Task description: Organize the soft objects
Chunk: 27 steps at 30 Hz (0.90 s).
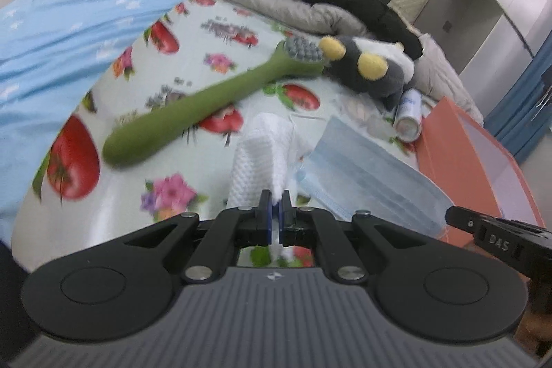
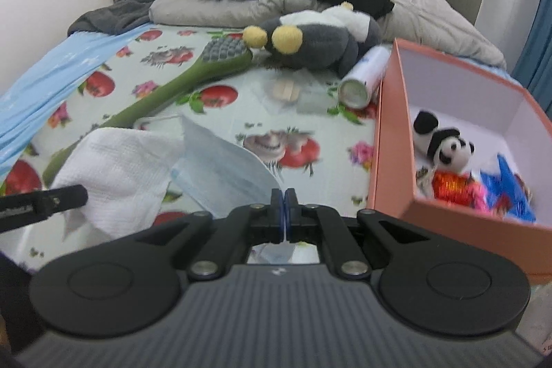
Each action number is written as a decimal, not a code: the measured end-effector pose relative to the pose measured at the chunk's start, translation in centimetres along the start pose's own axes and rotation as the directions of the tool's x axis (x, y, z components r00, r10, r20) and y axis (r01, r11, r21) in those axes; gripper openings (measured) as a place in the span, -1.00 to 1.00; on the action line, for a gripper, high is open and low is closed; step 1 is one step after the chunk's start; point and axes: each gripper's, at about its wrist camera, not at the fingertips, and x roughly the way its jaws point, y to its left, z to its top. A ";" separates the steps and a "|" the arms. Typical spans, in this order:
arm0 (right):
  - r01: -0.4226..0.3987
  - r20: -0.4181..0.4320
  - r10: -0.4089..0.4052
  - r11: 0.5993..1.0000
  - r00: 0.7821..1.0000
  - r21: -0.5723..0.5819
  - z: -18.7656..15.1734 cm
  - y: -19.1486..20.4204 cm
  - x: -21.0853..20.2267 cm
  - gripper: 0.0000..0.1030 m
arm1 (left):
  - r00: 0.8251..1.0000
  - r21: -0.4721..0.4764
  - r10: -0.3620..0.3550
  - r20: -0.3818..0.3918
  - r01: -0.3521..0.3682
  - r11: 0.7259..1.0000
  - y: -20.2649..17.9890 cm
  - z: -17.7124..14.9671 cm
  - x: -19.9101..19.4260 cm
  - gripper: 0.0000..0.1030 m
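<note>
While jaws clamp, left gripper (image 1: 275, 195) pinching white cloth (image 1: 265, 154), right gripper (image 2: 284, 195) pinching face mask (image 2: 220, 161).

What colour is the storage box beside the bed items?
The box is salmon-orange outside with a white interior, clearest in the right wrist view.

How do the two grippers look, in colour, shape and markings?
Both the left gripper and the right gripper are matte black, with blue finger pads, silver pivot bolts, two round discs and a grey ribbed body bearing a small white logo. The right one's side reads "DAS". No cables show.
</note>
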 end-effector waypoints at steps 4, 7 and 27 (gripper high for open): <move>-0.023 -0.040 0.024 0.999 0.999 0.032 -1.1 -0.5 0.4 -0.88 | 0.999 0.005 0.001 -0.049 -0.001 1.000 0.4 -0.8 0.5 -0.91; -0.021 -0.035 0.022 0.999 0.999 0.029 -1.2 -0.6 0.3 -0.84 | 0.998 0.024 0.003 -0.068 -0.001 1.000 0.5 -1.1 0.5 -0.74; -0.182 -0.130 0.172 0.981 0.976 -0.067 -2.0 1.0 6.6 -0.01 | 0.997 0.185 0.069 -0.046 -0.060 0.981 -0.2 1.2 3.9 0.54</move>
